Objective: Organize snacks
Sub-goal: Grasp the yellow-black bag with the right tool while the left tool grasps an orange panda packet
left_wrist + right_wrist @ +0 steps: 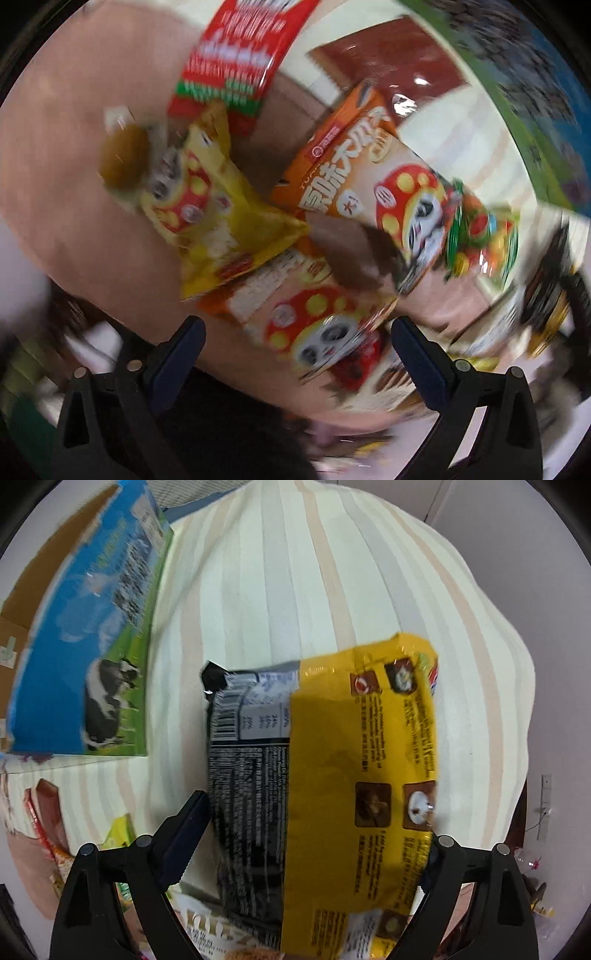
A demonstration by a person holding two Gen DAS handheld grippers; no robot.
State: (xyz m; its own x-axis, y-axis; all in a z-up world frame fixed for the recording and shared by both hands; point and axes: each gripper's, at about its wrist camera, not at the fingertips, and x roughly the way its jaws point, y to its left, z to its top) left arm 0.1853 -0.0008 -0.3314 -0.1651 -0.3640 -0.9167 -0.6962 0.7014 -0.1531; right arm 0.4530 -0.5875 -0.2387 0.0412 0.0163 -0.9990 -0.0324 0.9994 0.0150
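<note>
- Left gripper (297, 339): jaws wide, gripping nothing, above snack packets (325, 332) in a cardboard box (74, 147) at frame centre.
- Right gripper (314, 834): a yellow packet (362, 775) fills its span at centre; grip unclear.
- Cow-printed carton (92, 627) sits upper left.

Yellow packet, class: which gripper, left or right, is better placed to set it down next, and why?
Right. The right gripper already has the yellow packet between its fingers, above the striped cloth. The left gripper is open and empty over the seed bags.
</note>
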